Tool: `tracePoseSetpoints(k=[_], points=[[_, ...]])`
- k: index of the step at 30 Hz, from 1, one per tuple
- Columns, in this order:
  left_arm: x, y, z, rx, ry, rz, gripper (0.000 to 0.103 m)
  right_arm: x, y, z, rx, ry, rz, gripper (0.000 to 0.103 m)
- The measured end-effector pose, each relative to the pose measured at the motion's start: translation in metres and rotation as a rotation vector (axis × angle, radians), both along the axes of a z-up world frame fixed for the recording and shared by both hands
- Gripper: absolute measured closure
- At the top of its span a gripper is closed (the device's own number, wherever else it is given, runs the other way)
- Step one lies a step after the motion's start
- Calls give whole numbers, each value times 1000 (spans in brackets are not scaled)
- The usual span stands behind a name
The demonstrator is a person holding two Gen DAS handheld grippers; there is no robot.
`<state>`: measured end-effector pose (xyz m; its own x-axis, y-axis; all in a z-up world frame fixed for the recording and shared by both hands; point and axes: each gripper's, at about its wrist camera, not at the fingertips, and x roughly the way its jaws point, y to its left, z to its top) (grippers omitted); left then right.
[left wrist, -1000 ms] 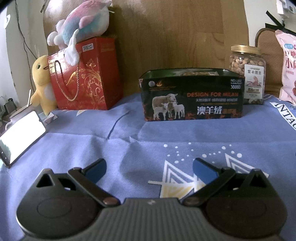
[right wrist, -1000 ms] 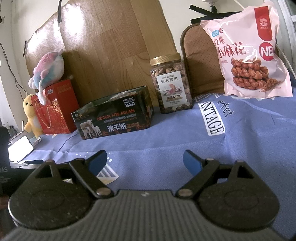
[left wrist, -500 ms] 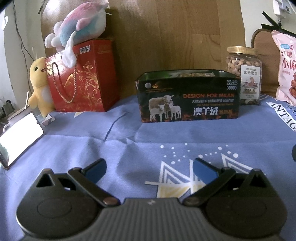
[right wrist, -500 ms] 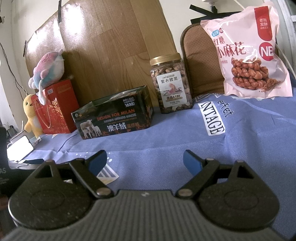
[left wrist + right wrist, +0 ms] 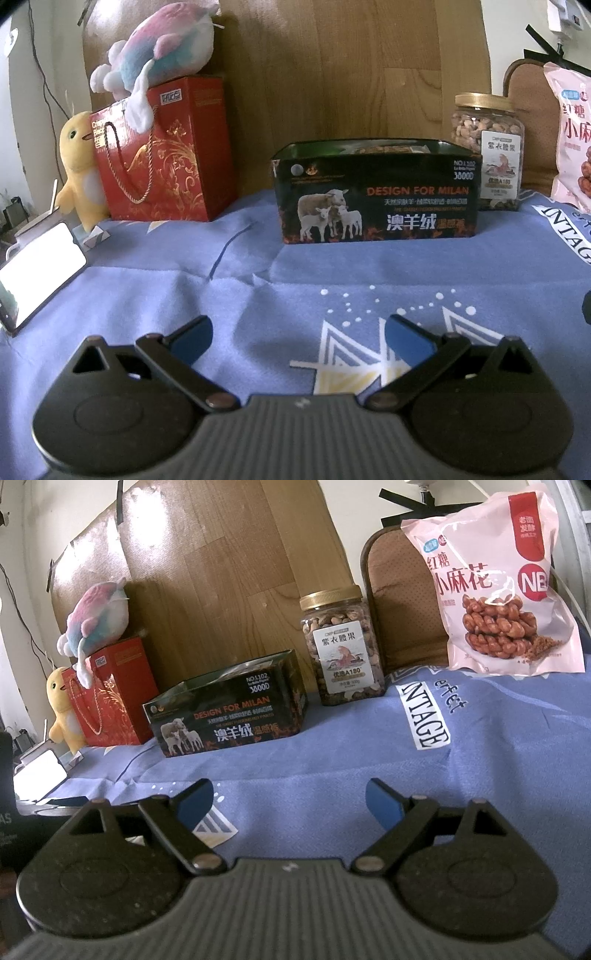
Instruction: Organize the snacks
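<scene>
A dark open box with sheep pictures point(image 5: 376, 192) stands on the blue cloth against the wooden board; it also shows in the right wrist view point(image 5: 229, 716). Something brown lies inside it. A clear jar of nuts with a gold lid point(image 5: 341, 642) stands right of the box, also in the left wrist view point(image 5: 487, 147). A pink bag of twisted snacks point(image 5: 495, 587) leans at the far right. My left gripper point(image 5: 299, 332) is open and empty, well in front of the box. My right gripper point(image 5: 290, 797) is open and empty, in front of box and jar.
A red gift bag point(image 5: 162, 151) with a plush fish point(image 5: 162, 40) on top stands left of the box, a yellow plush duck point(image 5: 79, 162) beside it. A lit phone point(image 5: 37, 269) lies at the left. A brown chair back point(image 5: 402, 602) stands behind the pink bag.
The left gripper's view has shifted slightly, so the box and jar sit a bit further left and lower. The right gripper has hardly moved. Both stay open.
</scene>
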<state>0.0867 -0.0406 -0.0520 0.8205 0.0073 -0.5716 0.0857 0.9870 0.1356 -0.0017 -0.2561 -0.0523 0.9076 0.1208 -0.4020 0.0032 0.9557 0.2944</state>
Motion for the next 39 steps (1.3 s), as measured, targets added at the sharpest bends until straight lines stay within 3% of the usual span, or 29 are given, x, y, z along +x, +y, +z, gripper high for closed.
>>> tracePoseSetpoints(k=[39], points=[[-2,-3,-1,16,16,-24,0,0,-2,1,-1,-2,1,12]])
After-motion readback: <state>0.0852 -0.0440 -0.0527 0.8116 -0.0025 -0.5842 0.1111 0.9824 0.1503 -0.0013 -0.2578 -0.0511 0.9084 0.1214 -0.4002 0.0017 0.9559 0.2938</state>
